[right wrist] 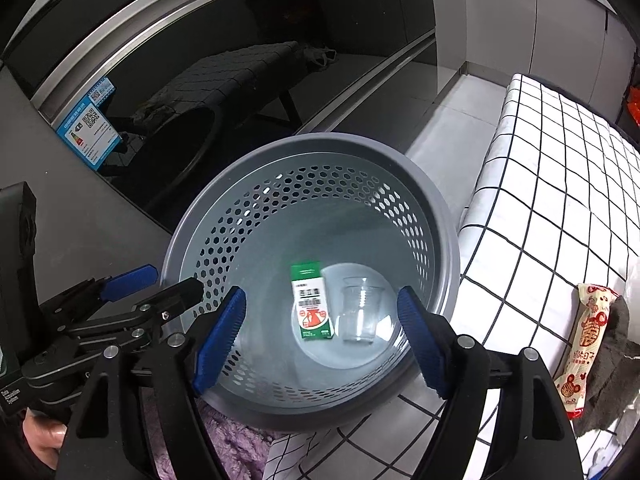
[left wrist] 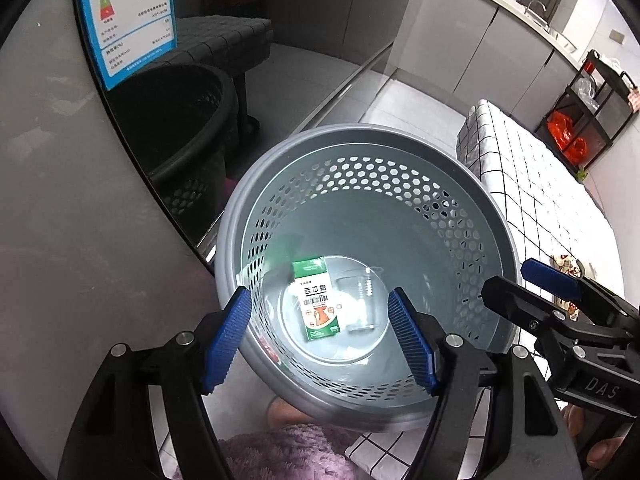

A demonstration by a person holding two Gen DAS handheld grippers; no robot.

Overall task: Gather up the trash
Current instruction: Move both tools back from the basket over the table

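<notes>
A grey perforated bin [left wrist: 360,132] [right wrist: 320,140] stands on the floor below both grippers. At its bottom lie a green and white box [left wrist: 316,300] [right wrist: 312,304] and a clear plastic cup [left wrist: 360,304] [right wrist: 360,312] side by side. My left gripper [left wrist: 319,293] hangs over the bin's mouth, open, with nothing between its blue pads. My right gripper [right wrist: 322,292] is also open and bare above the bin. Each shows in the other's view: the right gripper [left wrist: 506,276] at the bin's right rim, the left gripper [right wrist: 176,277] at its left rim.
A table under a black-checked white cloth [left wrist: 520,184] [right wrist: 560,200] stands right of the bin, with a red and cream snack wrapper [right wrist: 588,344] and a grey cloth [right wrist: 616,360] on it. A dark glass appliance door with a blue label [left wrist: 128,16] [right wrist: 88,128] is behind. Purple fluffy fabric [left wrist: 288,452] lies below.
</notes>
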